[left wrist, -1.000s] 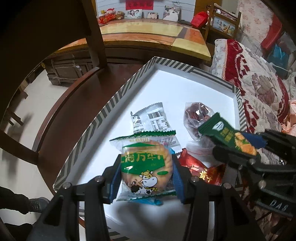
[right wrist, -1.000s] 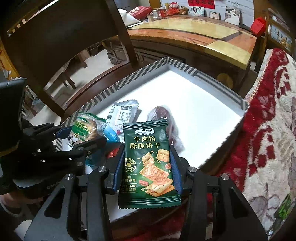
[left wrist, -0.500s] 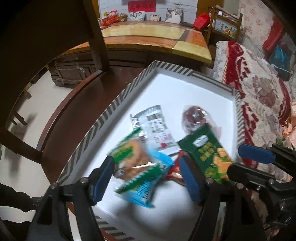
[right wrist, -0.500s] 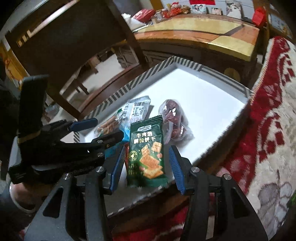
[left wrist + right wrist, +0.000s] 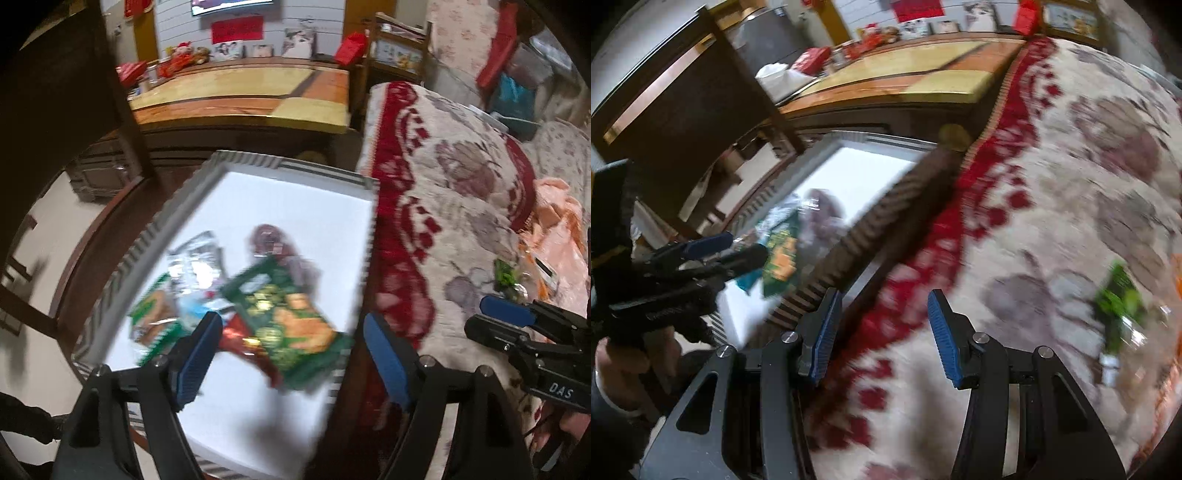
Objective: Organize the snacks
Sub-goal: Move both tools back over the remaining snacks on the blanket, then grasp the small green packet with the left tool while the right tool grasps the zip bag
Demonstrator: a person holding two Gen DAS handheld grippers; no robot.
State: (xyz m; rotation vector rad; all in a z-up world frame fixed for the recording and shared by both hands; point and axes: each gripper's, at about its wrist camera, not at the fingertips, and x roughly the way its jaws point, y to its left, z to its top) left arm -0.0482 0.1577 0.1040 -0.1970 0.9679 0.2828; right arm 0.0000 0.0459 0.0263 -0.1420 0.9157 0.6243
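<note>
A white tray [image 5: 251,160] with a striped rim holds the snacks: a green cracker packet [image 5: 288,325], a round biscuit packet [image 5: 155,321], a silver packet [image 5: 195,266], a dark red wrapped sweet [image 5: 269,240] and a red packet [image 5: 236,339]. My left gripper [image 5: 291,354] hovers over the tray's near right corner. Its jaws are opening and grip nothing; the cracker packet lies loose below. My right gripper [image 5: 882,332] is open and empty above the tray's edge and the red-patterned blanket [image 5: 1071,184]. A small green packet [image 5: 1119,295] lies on the blanket to its right.
The tray rests on a dark round wooden table [image 5: 122,236]. A dark chair [image 5: 55,110] stands at the left. The blanket-covered sofa [image 5: 461,206] fills the right side, with a peach bag [image 5: 557,236] on it. A long wooden table [image 5: 240,92] lies beyond.
The left gripper let go of the biscuit packet and the right gripper let go of the green cracker packet; both lie in the tray. Both grippers swung right, the right one out over the blanket.
</note>
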